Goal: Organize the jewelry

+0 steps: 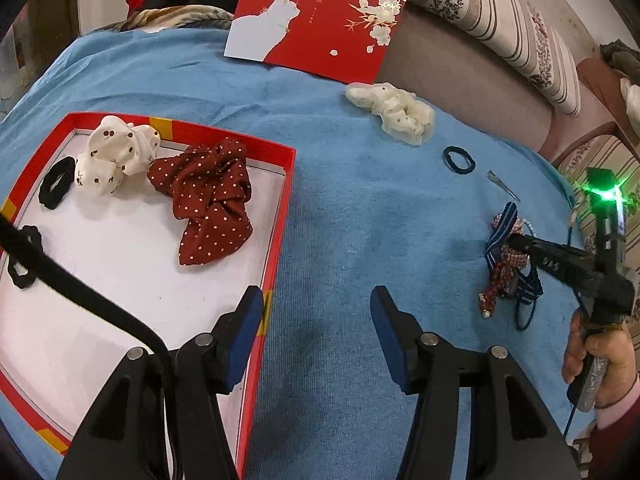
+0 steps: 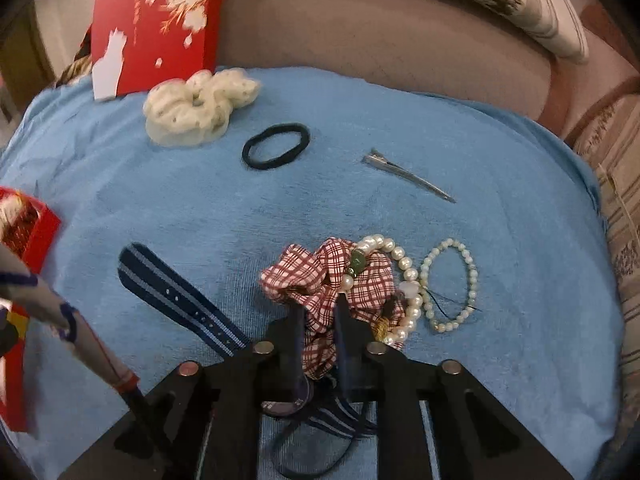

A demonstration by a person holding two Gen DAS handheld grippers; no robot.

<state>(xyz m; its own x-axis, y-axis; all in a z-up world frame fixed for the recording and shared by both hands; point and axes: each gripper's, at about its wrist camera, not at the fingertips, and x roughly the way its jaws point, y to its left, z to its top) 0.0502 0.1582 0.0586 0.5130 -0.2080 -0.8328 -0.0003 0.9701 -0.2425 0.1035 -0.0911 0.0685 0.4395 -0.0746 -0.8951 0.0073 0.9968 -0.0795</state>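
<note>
My right gripper (image 2: 318, 308) is shut on a red plaid scrunchie (image 2: 320, 276) lying on the blue towel (image 2: 160, 200), beside a pearl bracelet (image 2: 404, 276), a pale bead bracelet (image 2: 452, 284) and a navy striped strap (image 2: 180, 300). The left wrist view shows that gripper (image 1: 516, 242) on the same pile (image 1: 504, 268). My left gripper (image 1: 318, 300) is open and empty, hovering over the right rim of a red box (image 1: 280, 208). The box holds a dark red dotted scrunchie (image 1: 208, 200), a white dotted scrunchie (image 1: 116, 156) and black hair ties (image 1: 56, 182).
A cream scrunchie (image 2: 196, 108), a black hair tie (image 2: 276, 146) and a metal hair clip (image 2: 408, 174) lie on the towel further back. The red box lid (image 1: 320, 16) leans at the back. A sofa (image 2: 380, 40) borders the far edge.
</note>
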